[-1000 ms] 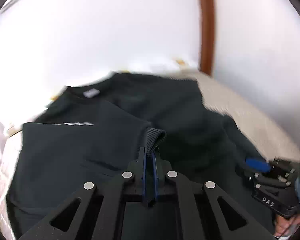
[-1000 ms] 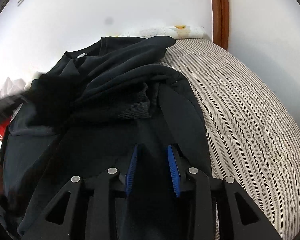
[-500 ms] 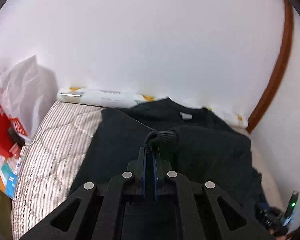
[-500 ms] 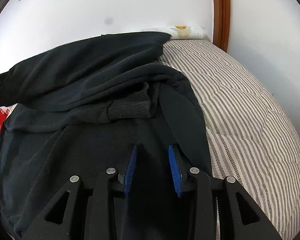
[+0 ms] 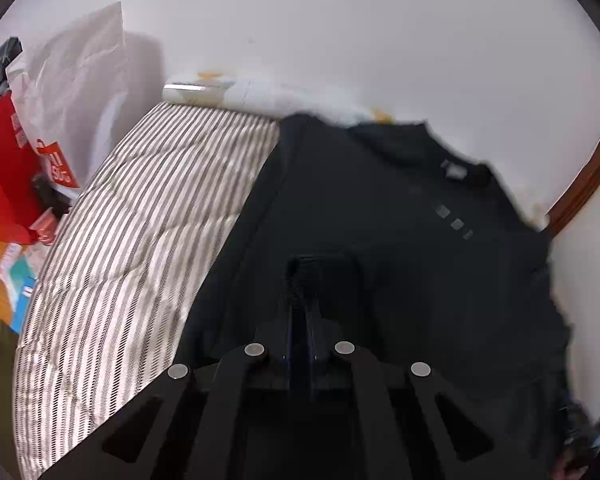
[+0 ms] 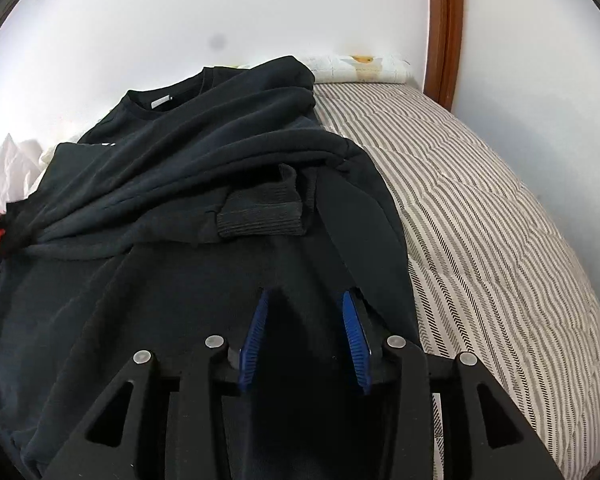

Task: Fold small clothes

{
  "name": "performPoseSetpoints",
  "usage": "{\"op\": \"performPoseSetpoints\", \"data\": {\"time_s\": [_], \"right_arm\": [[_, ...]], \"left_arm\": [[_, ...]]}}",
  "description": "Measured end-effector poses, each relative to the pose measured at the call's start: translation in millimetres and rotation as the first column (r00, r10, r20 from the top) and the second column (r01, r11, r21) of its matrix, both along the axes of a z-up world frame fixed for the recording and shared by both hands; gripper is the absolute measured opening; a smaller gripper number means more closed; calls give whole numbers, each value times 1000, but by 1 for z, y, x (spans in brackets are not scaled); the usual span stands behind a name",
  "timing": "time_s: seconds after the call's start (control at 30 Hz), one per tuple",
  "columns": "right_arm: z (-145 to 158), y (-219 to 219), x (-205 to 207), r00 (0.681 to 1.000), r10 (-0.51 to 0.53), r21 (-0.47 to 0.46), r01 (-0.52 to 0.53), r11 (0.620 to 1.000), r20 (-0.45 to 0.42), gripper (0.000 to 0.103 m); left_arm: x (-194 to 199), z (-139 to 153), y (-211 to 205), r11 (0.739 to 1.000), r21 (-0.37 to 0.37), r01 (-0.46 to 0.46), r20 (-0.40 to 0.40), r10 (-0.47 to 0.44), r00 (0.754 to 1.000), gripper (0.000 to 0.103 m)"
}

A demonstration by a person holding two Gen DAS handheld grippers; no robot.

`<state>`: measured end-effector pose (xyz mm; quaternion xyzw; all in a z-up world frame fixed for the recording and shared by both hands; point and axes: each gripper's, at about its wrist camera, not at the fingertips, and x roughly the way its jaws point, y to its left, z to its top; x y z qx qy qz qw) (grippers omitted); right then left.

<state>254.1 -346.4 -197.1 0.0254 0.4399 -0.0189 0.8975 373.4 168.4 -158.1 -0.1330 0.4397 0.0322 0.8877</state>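
A black sweatshirt (image 5: 400, 220) lies on the striped bed cover (image 5: 140, 220), its neck label toward the wall. My left gripper (image 5: 300, 304) is shut on the ribbed cuff (image 5: 320, 268) of one sleeve, low over the body of the shirt. In the right wrist view that sleeve runs across the sweatshirt (image 6: 180, 168) to the left edge. The other cuff (image 6: 260, 216) lies folded on the chest. My right gripper (image 6: 304, 320) rests low over the shirt's lower part. Its jaws are opening, the blue pads (image 6: 354, 340) standing apart with dark cloth under the gap.
A white plastic bag (image 5: 72, 92) and a red bag (image 5: 0, 168) stand left of the bed, with books (image 5: 16, 276) on the floor. A rolled white cloth (image 6: 360, 68) lies at the wall end. A wooden frame (image 6: 444, 28) rises at the right. Bare striped cover (image 6: 480, 200) shows beside the shirt.
My left gripper has carried the cuff leftward across the shirt, drawing the sleeve over the body. The right gripper has stayed in place and its pads have spread slightly.
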Motion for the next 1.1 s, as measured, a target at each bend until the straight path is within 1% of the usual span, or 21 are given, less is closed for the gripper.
{"op": "performPoseSetpoints", "data": {"time_s": [0.07, 0.1, 0.2, 0.27, 0.33, 0.4, 0.43, 0.47, 0.53, 0.57, 0.6, 0.63, 0.67, 0.7, 0.77, 0.8, 0.87, 0.9, 0.97, 1.03, 1.1], "right_arm": [[10, 4, 2, 999, 48, -1, -48, 999, 15, 42], [15, 6, 4, 998, 62, -7, -62, 998, 26, 47], [32, 13, 20, 994, 88, -69, -83, 994, 72, 60], [39, 14, 36, 991, 100, -108, -90, 990, 89, 65], [36, 14, 54, 991, 114, -178, -100, 979, 72, 67], [24, 16, 73, 991, 130, -277, -120, 953, 17, 66], [20, 15, 78, 991, 130, -295, -121, 948, 11, 66], [15, 14, 86, 991, 131, -308, -122, 943, 10, 66], [10, 12, 95, 991, 135, -313, -121, 942, 23, 44], [10, 11, 98, 988, 151, -303, -134, 943, 33, 27], [13, 11, 95, 985, 161, -299, -138, 944, 56, 20], [20, 9, 87, 980, 169, -295, -132, 946, 104, 18], [26, 6, 79, 976, 164, -278, -119, 953, 145, 16], [29, 2, 73, 975, 155, -261, -110, 959, 159, 15], [24, 0, 65, 978, 150, -287, -103, 952, 146, 15], [17, -1, 61, 981, 149, -323, -102, 941, 125, 15], [8, -1, 61, 987, 138, -344, -104, 933, 77, 16], [7, -3, 59, 990, 127, -347, -101, 933, 53, 16], [15, -8, 51, 991, 119, -320, -92, 943, 64, 17], [27, -11, 39, 990, 113, -271, -85, 959, 89, 23], [39, -11, 31, 989, 108, -219, -83, 972, 105, 36]], "left_arm": [[-1, -4, -1, 1000, 18, 9, -12, -9, 1000, 10], [-2, -4, -1, 1000, 24, 17, -10, -17, 1000, 10], [-8, -1, -1, 999, 47, 25, -1, -25, 1000, 27], [-11, 1, 1, 998, 43, 45, 3, -45, 999, 40], [-14, 3, 3, 998, 33, 55, 7, -55, 998, 41], [-15, 2, 4, 998, 19, 56, 6, -56, 998, 41], [-14, 1, 5, 998, 7, 55, 3, -55, 998, 41], [-11, -2, 5, 999, -2, 55, 0, -55, 999, 41], [-6, -8, 3, 999, -17, 50, -10, -50, 999, 40], [-5, -10, 3, 999, -21, 43, -12, -43, 999, 36], [-3, -11, 3, 999, -27, 34, -11, -34, 999, 30], [-3, -11, 3, 999, -33, 29, -11, -30, 999, 17], [-4, -11, 3, 999, -36, 25, -12, -26, 1000, 12], [-5, -11, 3, 999, -39, 25, -8, -26, 1000, 11], [-7, -10, 5, 998, -47, 30, -5, -30, 1000, 10], [-8, -10, 5, 998, -46, 31, -5, -32, 999, 10], [-9, -9, 5, 998, -47, 41, -1, -41, 999, 10], [-8, -9, 6, 998, -51, 48, -2, -48, 999, 10], [-7, -9, 7, 995, -76, 69, -1, -69, 998, 12], [-5, -7, 7, 991, -98, 89, 17, -88, 996, 18], [-1, -3, 4, 992, -82, 98, 35, -95, 995, 31]]}}
